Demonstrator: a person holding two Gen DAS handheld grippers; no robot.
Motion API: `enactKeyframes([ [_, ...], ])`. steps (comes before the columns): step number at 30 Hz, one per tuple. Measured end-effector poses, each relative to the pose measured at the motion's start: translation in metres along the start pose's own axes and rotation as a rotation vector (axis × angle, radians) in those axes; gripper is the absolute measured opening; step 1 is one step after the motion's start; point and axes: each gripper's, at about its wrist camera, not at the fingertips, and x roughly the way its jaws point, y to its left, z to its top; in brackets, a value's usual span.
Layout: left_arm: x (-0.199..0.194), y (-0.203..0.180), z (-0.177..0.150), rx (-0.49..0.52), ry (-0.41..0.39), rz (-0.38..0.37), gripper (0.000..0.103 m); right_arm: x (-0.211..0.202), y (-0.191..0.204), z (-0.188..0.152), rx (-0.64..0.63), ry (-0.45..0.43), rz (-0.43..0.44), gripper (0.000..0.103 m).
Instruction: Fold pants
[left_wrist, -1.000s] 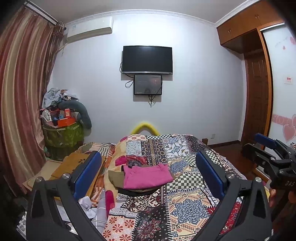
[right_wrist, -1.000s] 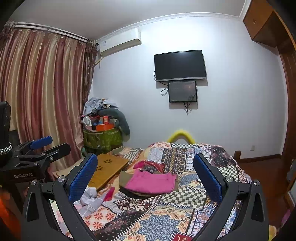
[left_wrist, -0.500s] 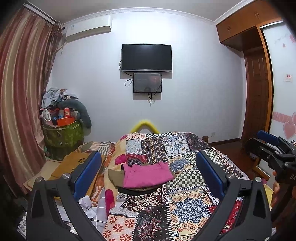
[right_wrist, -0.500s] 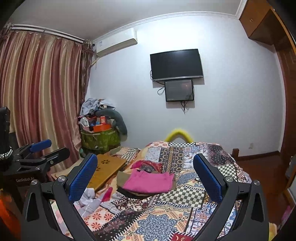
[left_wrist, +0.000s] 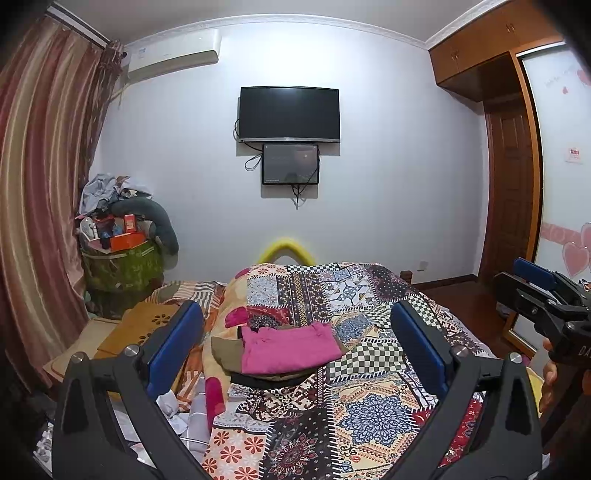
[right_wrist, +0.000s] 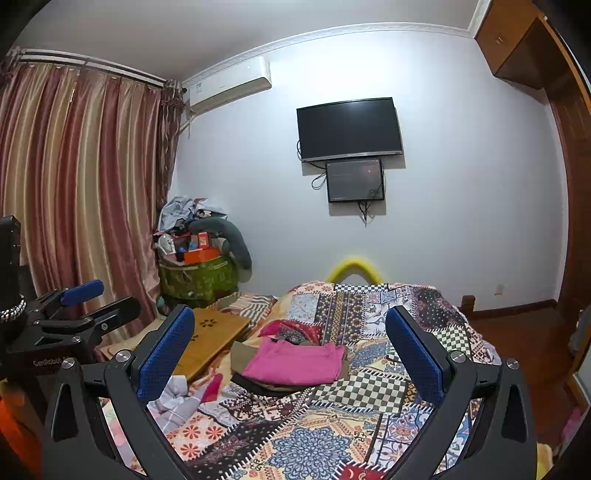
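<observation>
Folded pink pants (left_wrist: 290, 349) (right_wrist: 295, 362) lie on top of a small stack of folded olive and dark garments (left_wrist: 225, 350) (right_wrist: 243, 360) in the middle of the patchwork bed cover (left_wrist: 354, 413) (right_wrist: 317, 443). My left gripper (left_wrist: 297, 347) is held up in the air in front of the stack, open and empty. My right gripper (right_wrist: 290, 352) is likewise open, empty and clear of the cloth. Each gripper shows at the edge of the other's view: the right gripper (left_wrist: 532, 286) and the left gripper (right_wrist: 96, 299).
Crumpled white and pink clothes (right_wrist: 177, 398) lie at the bed's left edge beside a wooden lap table (right_wrist: 210, 339). A full green basket (left_wrist: 122, 266) stands in the corner by the curtain (right_wrist: 74, 192). A TV (left_wrist: 289, 113) hangs on the far wall. A wooden door (left_wrist: 508, 192) stands at the right.
Both grippers have drifted slightly, so the room shifts a little in each view. The right gripper sits a bit lower in the left wrist view. The stack has not moved.
</observation>
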Motion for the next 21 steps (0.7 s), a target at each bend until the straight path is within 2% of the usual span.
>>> enactKeyframes([
  [8,0.0017,0.0026,0.0013,-0.017,0.011,-0.036,0.103,-0.0004,-0.0006,-0.0002,-0.001,0.001,-0.005,0.103],
  [21,0.0051,0.0018,-0.0017,-0.013,0.024,-0.038,0.103,0.0005,-0.0039,-0.0023,0.008,0.001,-0.009,0.103],
])
